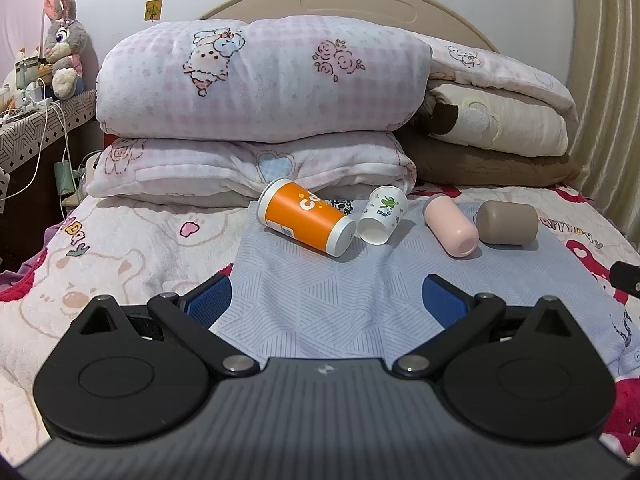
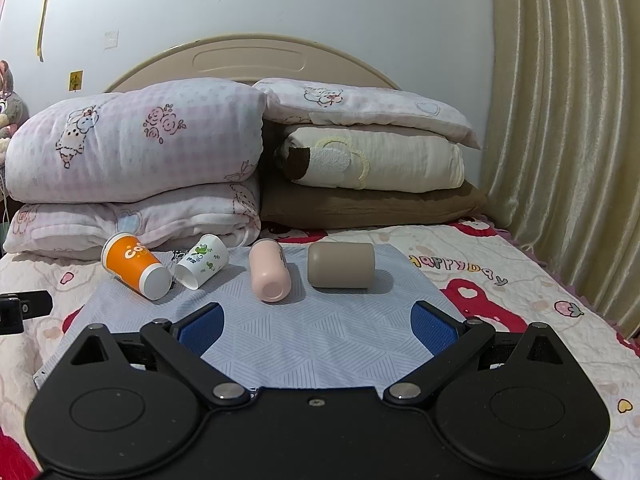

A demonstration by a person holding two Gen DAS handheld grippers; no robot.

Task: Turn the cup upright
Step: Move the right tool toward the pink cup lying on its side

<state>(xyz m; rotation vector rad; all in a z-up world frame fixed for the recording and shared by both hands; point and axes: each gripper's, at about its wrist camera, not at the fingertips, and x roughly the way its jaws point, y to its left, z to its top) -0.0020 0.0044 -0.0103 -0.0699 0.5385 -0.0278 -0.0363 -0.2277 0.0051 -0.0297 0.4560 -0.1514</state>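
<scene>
A bed fills both views, its quilt printed with bears and hearts, folded blankets (image 2: 136, 152) stacked against the headboard, and a pale grey mat (image 2: 280, 328) spread in front of them. Four cups lie on their sides along the mat's far edge: an orange cup (image 2: 134, 266) furthest left on the mat, a small white frog-print cup (image 2: 202, 266) touching its base end, a pink cup (image 2: 267, 274) near the mat's middle, and a taupe cup (image 2: 341, 265) toward the mat's right side. The left gripper (image 1: 327, 302) and right gripper (image 2: 316, 322) both hover over the mat's near half, jaws spread wide and empty, well short of every cup. Judging from this, no cup has yet been righted. The pink cup sits closest to the right gripper's line; a good approach would close across its body near the middle, lift it clear of the soft mat, rotate it so the base faces down, and set it down gently, since the bedding may let it topple.
</scene>
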